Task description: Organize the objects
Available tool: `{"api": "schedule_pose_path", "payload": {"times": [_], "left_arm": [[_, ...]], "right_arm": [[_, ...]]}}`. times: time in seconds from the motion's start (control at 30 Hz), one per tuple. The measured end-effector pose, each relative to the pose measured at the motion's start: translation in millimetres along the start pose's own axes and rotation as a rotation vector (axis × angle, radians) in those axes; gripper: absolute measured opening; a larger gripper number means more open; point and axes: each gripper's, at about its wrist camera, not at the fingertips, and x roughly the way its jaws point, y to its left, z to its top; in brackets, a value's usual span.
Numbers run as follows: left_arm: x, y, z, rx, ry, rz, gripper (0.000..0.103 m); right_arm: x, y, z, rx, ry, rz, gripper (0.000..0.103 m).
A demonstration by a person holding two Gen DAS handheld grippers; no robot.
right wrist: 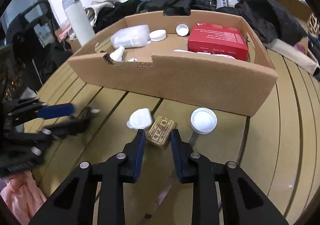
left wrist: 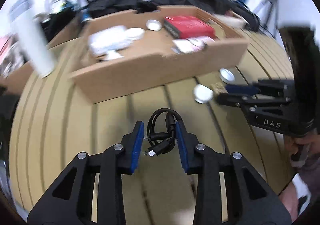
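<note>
A coiled black USB cable [left wrist: 161, 135] lies on the tan slatted table between the pads of my left gripper [left wrist: 160, 125], which is open around it. My right gripper [right wrist: 157, 133] is open with its tips on either side of a small tan printed packet [right wrist: 161, 132]. A white lid [right wrist: 203, 120] and a white cup-shaped piece [right wrist: 140, 119] lie beside the packet. The cardboard tray [right wrist: 180, 79] behind holds a red box [right wrist: 218, 41], a white plastic pack [right wrist: 130, 36] and small white lids. The right gripper also shows in the left wrist view [left wrist: 236, 93].
A white tumbler [right wrist: 77, 19] stands left of the tray. Dark clothes and bags [right wrist: 172, 1] pile behind it. A pink cloth [right wrist: 22, 195] lies at the near left edge. The left gripper [right wrist: 58, 119] shows blurred at the left.
</note>
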Motion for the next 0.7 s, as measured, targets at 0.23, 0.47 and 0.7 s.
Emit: {"api": "schedule_pose_path", "payload": {"times": [0.23, 0.47, 0.7], "left_arm": [[-91.5, 33.7, -12.2, -0.213, -0.067, 0.028, 0.001], [-124.9, 21.4, -55.1, -0.137, -0.106, -0.007, 0.012], [-94.9, 59.4, -104.3, -0.214, 0.002, 0.066, 0.074]], "right_arm": [[-47.8, 13.2, -9.2, -0.003, -0.028, -0.084, 0.028], [-143.6, 41.9, -57.5, 0.018, -0.106, -0.106, 0.028], [-170.8, 66.0, -113.3, 0.066, -0.087, -0.076, 0.028]]}}
